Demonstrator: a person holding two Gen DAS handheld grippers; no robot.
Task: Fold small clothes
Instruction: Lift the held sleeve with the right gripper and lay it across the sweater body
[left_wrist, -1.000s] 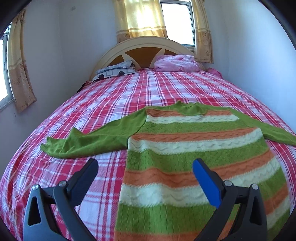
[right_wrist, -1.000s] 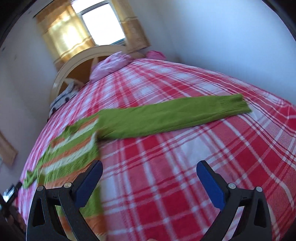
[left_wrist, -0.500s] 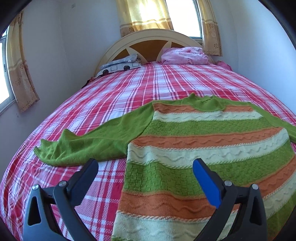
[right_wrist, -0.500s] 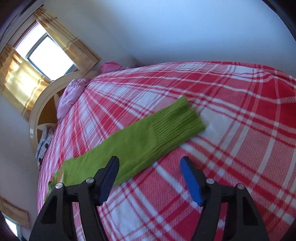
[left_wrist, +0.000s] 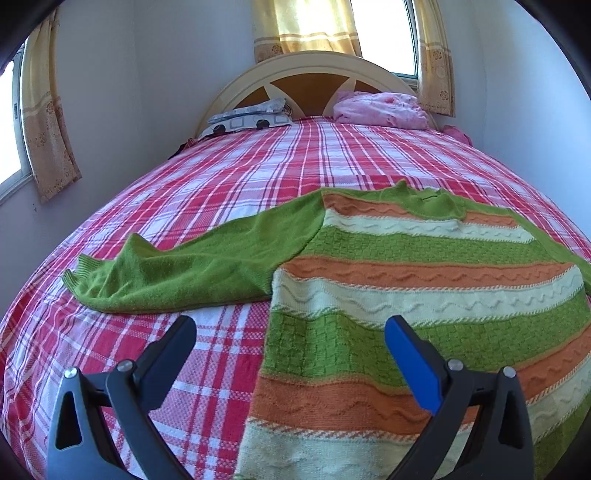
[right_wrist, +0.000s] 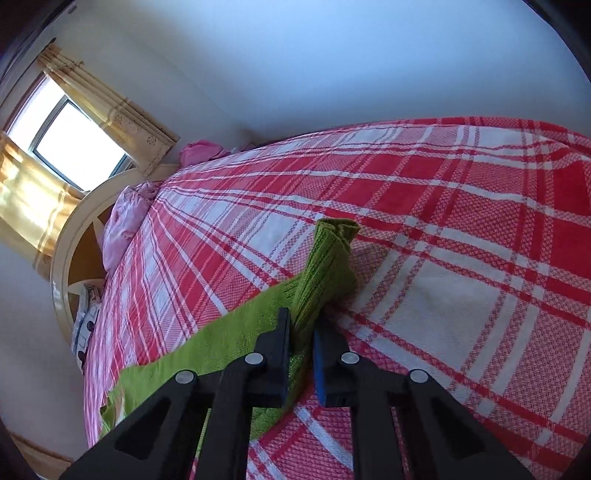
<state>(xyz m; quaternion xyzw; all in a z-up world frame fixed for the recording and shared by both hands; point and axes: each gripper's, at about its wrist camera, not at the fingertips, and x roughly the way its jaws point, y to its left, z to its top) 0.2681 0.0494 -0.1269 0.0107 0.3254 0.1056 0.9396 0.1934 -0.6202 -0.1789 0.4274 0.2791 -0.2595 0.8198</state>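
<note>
Left wrist view: striped sweater (left_wrist: 424, 295) is laid flat on the plaid bedspread (left_wrist: 229, 177), collar toward the headboard (left_wrist: 310, 70), body over the right half of the bed. Its plain green left sleeve (left_wrist: 192, 269) is stretched out toward the bed's left edge, cuff slightly rumpled. Left gripper (left_wrist: 290, 338) is held above the sweater's left side seam with jaws wide apart and nothing between them; black finger over bare bedspread, blue finger over the striped body. No contact with the fabric can be seen.

At the head of the bed: patterned pillow (left_wrist: 251, 118) on the left, pink bundle (left_wrist: 380, 107) on the right.

Right wrist view: right gripper (right_wrist: 301, 325) has just been closing and is now clamped on the right sleeve (right_wrist: 325, 273) near the bed's right side. Knit is bunched between the pads, ribbed cuff (right_wrist: 338, 227) sticking up past the fingertips. The rest of the sleeve is seen trailing back to the left over the bedspread.
</note>
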